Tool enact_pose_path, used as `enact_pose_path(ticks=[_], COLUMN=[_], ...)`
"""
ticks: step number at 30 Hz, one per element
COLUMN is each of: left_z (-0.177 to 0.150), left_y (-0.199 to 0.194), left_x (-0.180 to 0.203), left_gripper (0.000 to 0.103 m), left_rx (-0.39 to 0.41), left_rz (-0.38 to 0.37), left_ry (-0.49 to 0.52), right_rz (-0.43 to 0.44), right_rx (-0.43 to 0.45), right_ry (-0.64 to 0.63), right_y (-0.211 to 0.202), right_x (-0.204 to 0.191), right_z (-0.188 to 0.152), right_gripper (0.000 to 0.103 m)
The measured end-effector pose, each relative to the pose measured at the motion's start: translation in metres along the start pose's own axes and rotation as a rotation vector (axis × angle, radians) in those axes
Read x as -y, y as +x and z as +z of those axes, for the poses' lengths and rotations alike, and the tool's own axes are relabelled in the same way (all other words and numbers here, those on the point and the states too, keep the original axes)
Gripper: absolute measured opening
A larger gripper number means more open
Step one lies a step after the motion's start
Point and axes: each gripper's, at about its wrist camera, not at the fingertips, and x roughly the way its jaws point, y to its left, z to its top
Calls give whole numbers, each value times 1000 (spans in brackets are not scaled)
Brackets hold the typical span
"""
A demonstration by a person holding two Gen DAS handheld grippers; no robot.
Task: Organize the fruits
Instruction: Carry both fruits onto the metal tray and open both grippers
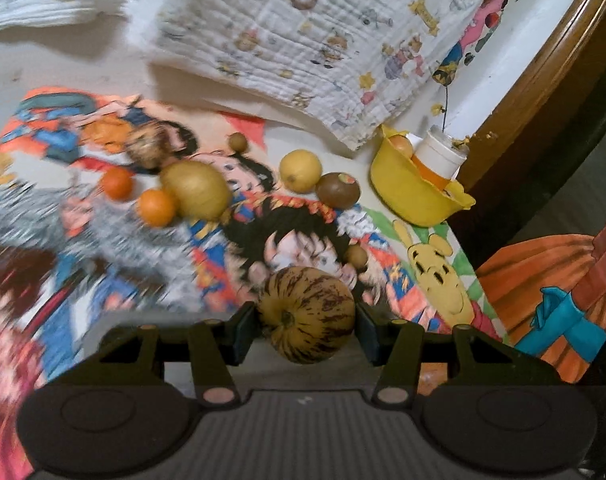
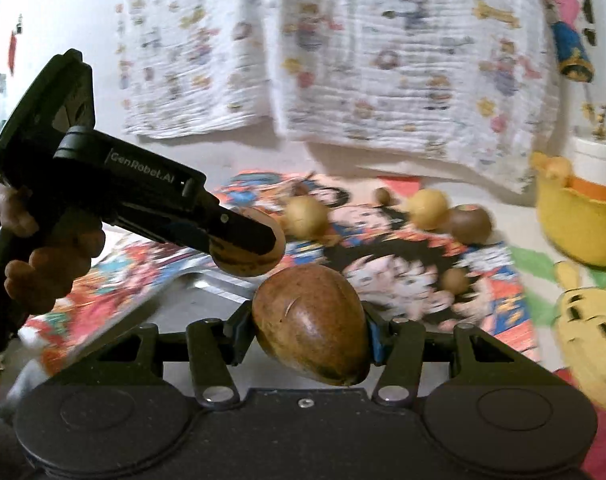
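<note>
Here, the left gripper (image 1: 306, 322) has its fingers closed against the two sides of a striped melon (image 1: 306, 312), yellow-brown with dark streaks, stem end toward the camera, held above the near part of a cartoon-printed mat (image 1: 83, 216). The right gripper (image 2: 311, 330) is likewise clamped on a brown mango (image 2: 311, 322), its pads pressing both flanks. In the right wrist view the left gripper (image 2: 245, 246) enters from the left edge, a hand (image 2: 43, 256) around its grip, with the melon (image 2: 247, 250) partly hidden behind its finger.

Loose fruit lies on the mat beyond. Toward its left side, two oranges (image 1: 117, 184) (image 1: 156, 207) sit just beside a large yellow fruit (image 1: 195, 189), the nearer one touching it; a blurred brown fruit (image 1: 145, 150) lies behind. Toward the middle, a lemon (image 1: 300, 171) touches a brown round fruit (image 1: 338, 190) bearing a sticker. Two small tan balls (image 1: 238, 142) (image 1: 357, 257) lie apart from the rest.

At the mat's far right corner stands a yellow bowl (image 1: 407, 196), tilted, holding one yellowish fruit (image 1: 401, 144) and a white cup with an orange band (image 1: 439, 158). A printed white cloth (image 1: 303, 40) hangs behind the mat. A wooden edge (image 1: 551, 68) bounds the right side.
</note>
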Motion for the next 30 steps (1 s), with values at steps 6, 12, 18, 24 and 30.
enact_pose_path(ticks=[6, 12, 18, 24, 30], left_z=[-36, -64, -85, -97, -104], left_y=[-35, -54, -62, -63, -61], left_x=[-17, -25, -26, -25, -24], left_gripper=[57, 57, 57, 57, 57], left_rx=[16, 21, 0, -10, -17], left_rz=[41, 70, 92, 120, 139], left_ry=[-14, -33, -19, -3, 21], right_rz=[82, 123, 152, 148, 147], right_rx=[-29, -70, -106, -116, -122], right_ry=[-26, -85, -146, -163, -164], right_y=[-4, 0, 2, 2, 3], right_x=[-35, -53, -64, -65, -64], right_z=[-15, -26, -36, -41, -44], right_gripper=[55, 55, 56, 56, 56])
